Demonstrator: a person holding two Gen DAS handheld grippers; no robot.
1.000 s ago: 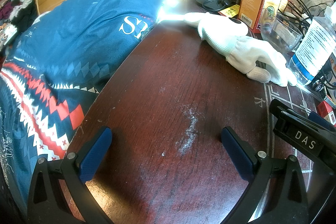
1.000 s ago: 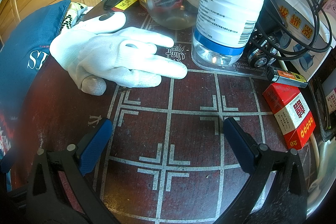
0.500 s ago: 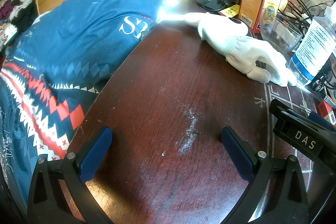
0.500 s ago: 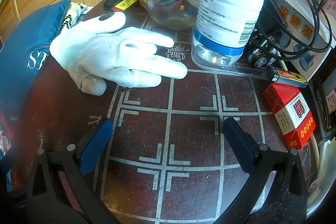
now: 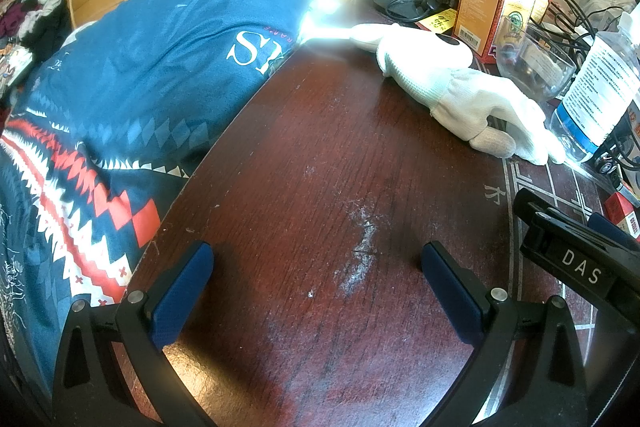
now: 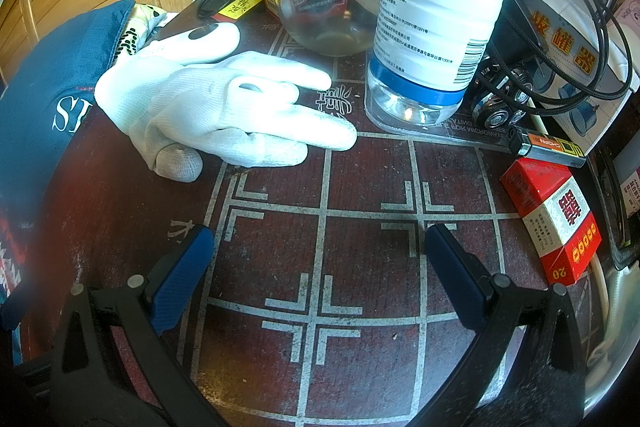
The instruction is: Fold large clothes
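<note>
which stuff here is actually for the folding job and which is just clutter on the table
For the job: blue patterned garment, left gripper, right gripper, both open and empty.

Just lying about: white glove, glass bowl, plastic bottle, red carton, lighter, medicine box.

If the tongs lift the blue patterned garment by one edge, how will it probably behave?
The blue patterned garment would likely be floppy: it already drapes in soft folds beside the table. It looks large, so most would probably hang and drag. One grip point may bunch it, so both open tongs seem advisable.
</note>
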